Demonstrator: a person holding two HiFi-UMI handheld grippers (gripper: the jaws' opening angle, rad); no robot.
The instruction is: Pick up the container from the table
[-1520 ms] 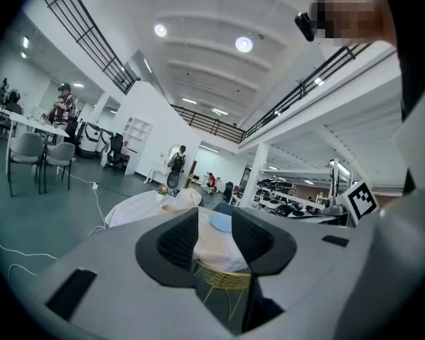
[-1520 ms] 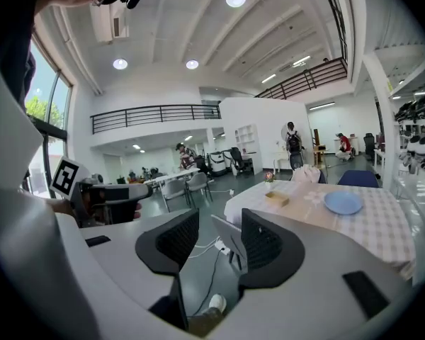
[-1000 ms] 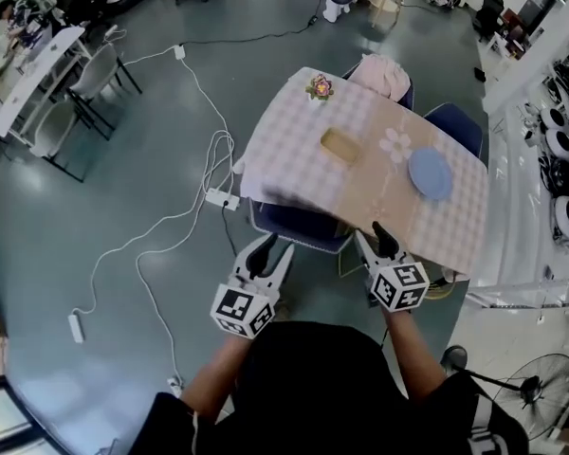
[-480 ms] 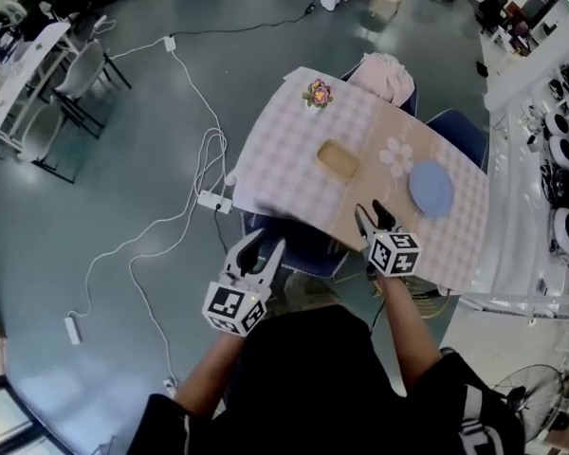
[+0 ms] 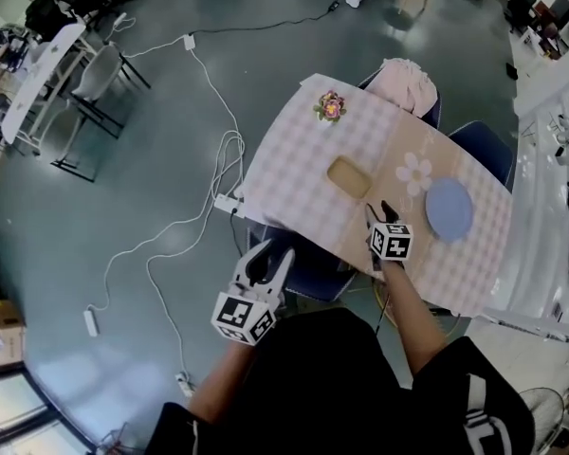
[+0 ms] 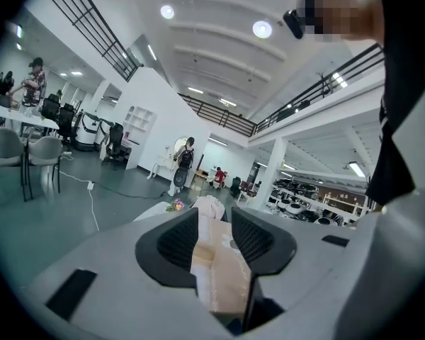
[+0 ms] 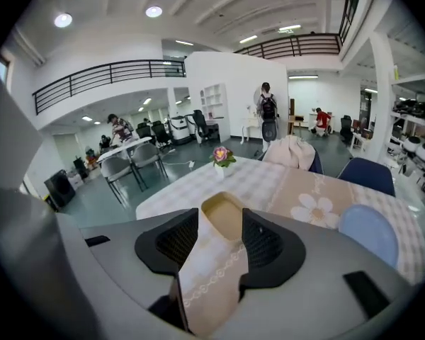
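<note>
On the table, the container sits ungrasped; right tongs, apart and empty, point at it; left tongs hang open off the table. Grasp, lift pending.

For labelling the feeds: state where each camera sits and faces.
Head view: on the person's head, steeply down at the table; arms, left gripper, right gripper show.
Left gripper view: on that gripper, along its open jaws toward the table.
Right gripper view: likewise, its open jaws framing the container.
Head and right gripper views share the container.
</note>
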